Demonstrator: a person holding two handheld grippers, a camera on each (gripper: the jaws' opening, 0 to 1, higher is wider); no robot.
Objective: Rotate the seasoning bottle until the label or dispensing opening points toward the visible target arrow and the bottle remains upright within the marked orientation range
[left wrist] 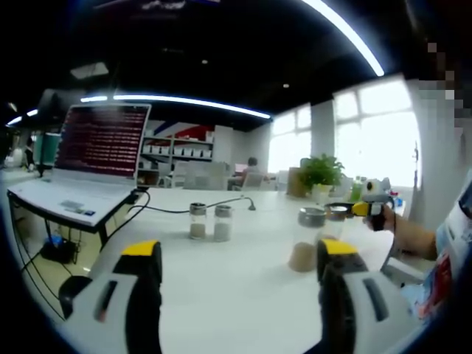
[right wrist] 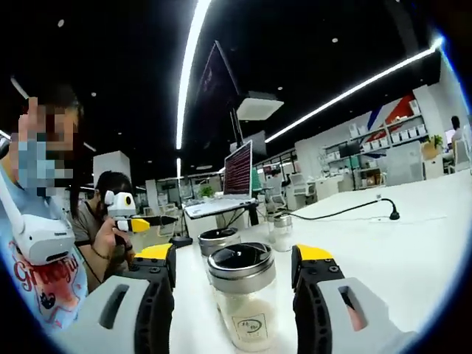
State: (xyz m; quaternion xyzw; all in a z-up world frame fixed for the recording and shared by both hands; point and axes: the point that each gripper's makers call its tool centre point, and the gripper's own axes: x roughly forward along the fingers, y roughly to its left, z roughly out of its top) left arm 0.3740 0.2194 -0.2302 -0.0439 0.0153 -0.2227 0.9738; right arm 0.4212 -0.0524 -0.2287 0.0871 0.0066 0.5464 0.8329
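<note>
A glass seasoning bottle (right wrist: 247,299) with a metal lid and pale powder stands upright on the white table (right wrist: 413,243). My right gripper (right wrist: 236,254) is open with a jaw on each side of it and a gap to both. A second bottle (right wrist: 219,239) stands just behind. In the left gripper view the same pair of bottles (left wrist: 305,242) stands by the right jaw, and the right gripper (left wrist: 361,209) reaches in, held by a hand. My left gripper (left wrist: 237,249) is open with nothing between its jaws. Two more small bottles (left wrist: 209,222) stand side by side farther off.
An open laptop (left wrist: 88,158) sits at the table's left end, with a black cable (left wrist: 177,209) running across the table (left wrist: 236,295) behind the two bottles. A potted plant (left wrist: 320,172) stands at the back right. The person (right wrist: 44,221) stands close, holding the left gripper (right wrist: 144,222).
</note>
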